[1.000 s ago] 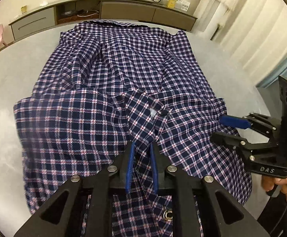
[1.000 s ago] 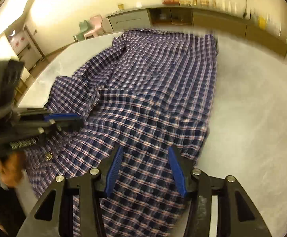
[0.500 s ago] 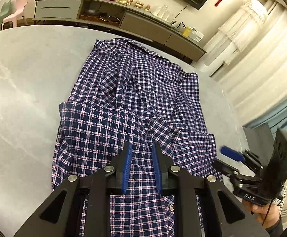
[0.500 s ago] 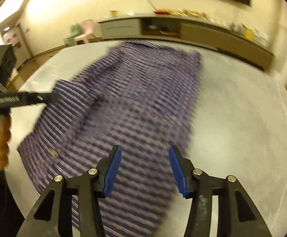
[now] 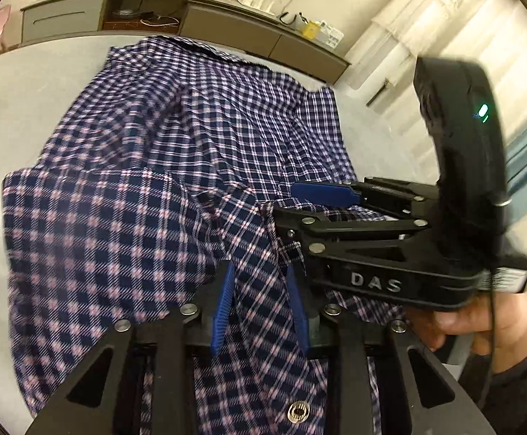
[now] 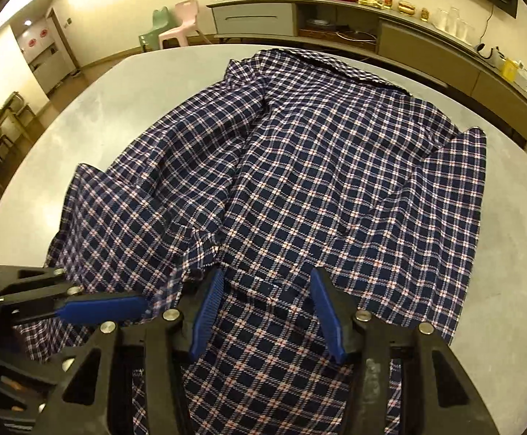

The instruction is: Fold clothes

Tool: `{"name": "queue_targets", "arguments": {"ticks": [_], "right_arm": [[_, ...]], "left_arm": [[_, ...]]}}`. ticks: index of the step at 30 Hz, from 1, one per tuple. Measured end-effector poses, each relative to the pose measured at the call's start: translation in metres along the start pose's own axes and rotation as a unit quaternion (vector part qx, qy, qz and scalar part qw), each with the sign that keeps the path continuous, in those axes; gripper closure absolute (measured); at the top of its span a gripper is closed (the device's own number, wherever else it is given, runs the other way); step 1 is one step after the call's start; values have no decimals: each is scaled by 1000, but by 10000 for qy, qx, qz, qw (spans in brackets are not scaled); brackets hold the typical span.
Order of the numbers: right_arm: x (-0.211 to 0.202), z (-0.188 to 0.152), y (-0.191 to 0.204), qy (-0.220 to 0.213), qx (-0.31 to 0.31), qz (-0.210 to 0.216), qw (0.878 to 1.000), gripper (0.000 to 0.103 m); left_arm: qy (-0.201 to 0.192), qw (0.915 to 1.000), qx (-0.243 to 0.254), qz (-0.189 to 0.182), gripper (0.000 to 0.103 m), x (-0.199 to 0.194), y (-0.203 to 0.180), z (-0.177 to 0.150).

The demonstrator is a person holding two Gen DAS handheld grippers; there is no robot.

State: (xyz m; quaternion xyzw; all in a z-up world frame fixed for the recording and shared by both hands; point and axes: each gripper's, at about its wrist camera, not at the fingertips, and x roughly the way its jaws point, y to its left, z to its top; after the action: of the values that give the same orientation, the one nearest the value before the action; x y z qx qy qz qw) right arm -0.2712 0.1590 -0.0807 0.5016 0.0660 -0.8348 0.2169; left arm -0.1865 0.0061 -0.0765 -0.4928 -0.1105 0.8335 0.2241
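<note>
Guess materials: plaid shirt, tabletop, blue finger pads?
Plaid shirt: thin woven fabric, likely cotton; soft wrinkles, matte.
Tabletop: grey, mottled, faint sheen; maybe stone or laminate.
Blue finger pads: ribbed edge; probably rubber or soft plastic.

I see the shirt (image 6: 299, 188) as thin woven cloth, matt, checked in navy, white and red, creased through the middle of the frame. Under it the counter (image 6: 517, 253) looks like smooth pale stone with a faint sheen. My right gripper (image 6: 265, 311) is matt black plastic with ribbed blue pads (image 6: 205, 315) and shiny metal screw heads; the left gripper (image 5: 259, 308) matches.
</note>
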Motion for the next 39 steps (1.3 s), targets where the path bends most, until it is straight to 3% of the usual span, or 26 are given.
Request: {"name": "queue_targets", "arguments": {"ticks": [2, 3, 5, 7, 10, 14, 17, 23, 28, 29, 30, 31, 33, 36, 39], "right_arm": [[1, 0, 1, 42, -154, -1, 9999, 50], [2, -1, 3, 69, -259, -37, 9996, 49], [3, -1, 7, 126, -457, -119, 9988, 49], [6, 1, 11, 198, -582, -226, 9978, 49], [3, 6, 9, 453, -670, -115, 9967, 49], [-37, 31, -27, -112, -337, 147, 9993, 47], [-48, 62, -65, -477, -26, -108, 9988, 35], [1, 135, -100, -300, -199, -713, 9968, 34], [64, 171, -118, 171, -153, -648, 9976, 34], [72, 170, -119, 267, -197, -620, 9975, 36], [76, 169, -119, 292, -232, -604, 9975, 53], [74, 168, -119, 242, -235, -610, 9976, 61], [65, 165, -117, 58, -209, -600, 9980, 87], [27, 153, -102, -402, -278, -618, 9969, 92], [-36, 125, -65, -989, -627, -680, 9908, 93]], "left_arm": [[-4, 9997, 145, 217, 77, 4, -6, -1], [-32, 9996, -32, 274, 90, 0, 0, -3], [-88, 9985, -389, 381, 92, -10, 12, -7], [-166, 9970, -744, 108, 92, -22, 23, -8], [-17, 9974, -645, -324, 90, -33, 19, -11], [136, 9988, -345, -310, 86, -36, 4, -16], [228, 9984, -373, -360, 86, -31, -3, -15], [351, 9967, -541, -490, 85, -36, 3, -13], [282, 9912, -1283, -182, 85, -42, 49, -13], [374, 9890, -1408, -250, 85, -36, 55, -14], [415, 9872, -1499, -355, 86, -35, 59, -16], [456, 9852, -1586, -457, 86, -33, 62, -17], [478, 9858, -1538, -471, 86, -35, 61, -16], [444, 9847, -1601, -528, 85, -41, 63, -16], [31, 9795, -1961, -466, 85, -63, 79, -13]]}}
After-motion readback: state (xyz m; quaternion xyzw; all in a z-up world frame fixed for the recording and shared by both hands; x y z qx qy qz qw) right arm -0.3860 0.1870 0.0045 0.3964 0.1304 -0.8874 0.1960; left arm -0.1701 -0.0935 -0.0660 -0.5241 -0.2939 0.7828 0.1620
